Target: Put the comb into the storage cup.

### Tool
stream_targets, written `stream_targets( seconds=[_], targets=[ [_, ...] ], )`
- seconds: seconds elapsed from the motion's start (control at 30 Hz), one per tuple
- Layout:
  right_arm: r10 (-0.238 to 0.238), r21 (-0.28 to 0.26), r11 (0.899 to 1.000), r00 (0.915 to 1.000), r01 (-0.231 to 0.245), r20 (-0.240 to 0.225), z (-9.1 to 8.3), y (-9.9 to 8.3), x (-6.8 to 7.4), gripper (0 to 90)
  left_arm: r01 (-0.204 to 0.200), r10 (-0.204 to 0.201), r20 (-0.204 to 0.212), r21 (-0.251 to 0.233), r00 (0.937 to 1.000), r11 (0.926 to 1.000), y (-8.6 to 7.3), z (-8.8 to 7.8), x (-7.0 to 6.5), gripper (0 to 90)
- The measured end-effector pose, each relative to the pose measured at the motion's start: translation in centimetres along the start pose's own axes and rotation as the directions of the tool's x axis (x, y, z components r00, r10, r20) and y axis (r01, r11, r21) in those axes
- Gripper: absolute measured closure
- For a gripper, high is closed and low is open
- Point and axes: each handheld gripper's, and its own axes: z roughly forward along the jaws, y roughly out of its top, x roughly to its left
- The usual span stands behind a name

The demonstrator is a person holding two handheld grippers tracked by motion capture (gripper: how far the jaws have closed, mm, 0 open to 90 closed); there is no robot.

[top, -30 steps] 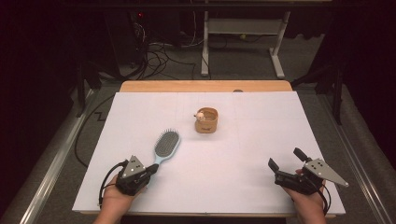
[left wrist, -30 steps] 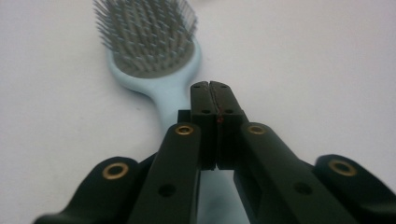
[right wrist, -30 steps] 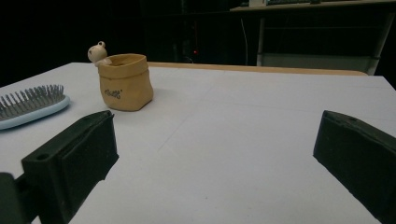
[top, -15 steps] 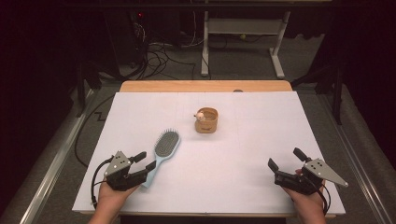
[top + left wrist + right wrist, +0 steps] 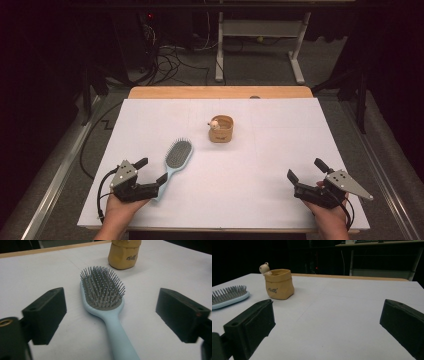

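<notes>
Hairbrush: pale blue plastic paddle hairbrush (image 5: 176, 160) with grey bristles lies flat, bristles up, on the white table sheet (image 5: 260, 150), left of centre, handle toward the person.
Why it lies so: the handle end sits between the jaws of the left gripper (image 5: 151, 171), which have just been opening; nothing presses on it, so it looks freshly let go.
Left gripper: jaws wide, one on each side of the handle, clear of it in the left gripper view.
Left hand pose: low at the near edge, gripper level and aimed forward along the brush.
Right gripper (image 5: 306, 169): jaws spread wide, holding nothing, resting low near the right corner.
Pouch: small tan bag-shaped holder (image 5: 221, 128) with a tiny figurine stands upright beyond the brush, well apart from both grippers.
</notes>
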Motion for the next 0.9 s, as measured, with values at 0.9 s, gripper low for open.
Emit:
stream_targets(
  seconds=[0.9],
  targets=[
    [-0.074, 0.019, 0.997, 0.9972, 0.074, 0.003, 0.4, 0.5, 0.5, 0.3, 0.012, -0.01, -0.03, 0.067, 0.9995, 0.9977, 0.7, 1.1, -0.6, 0.0]
  ],
)
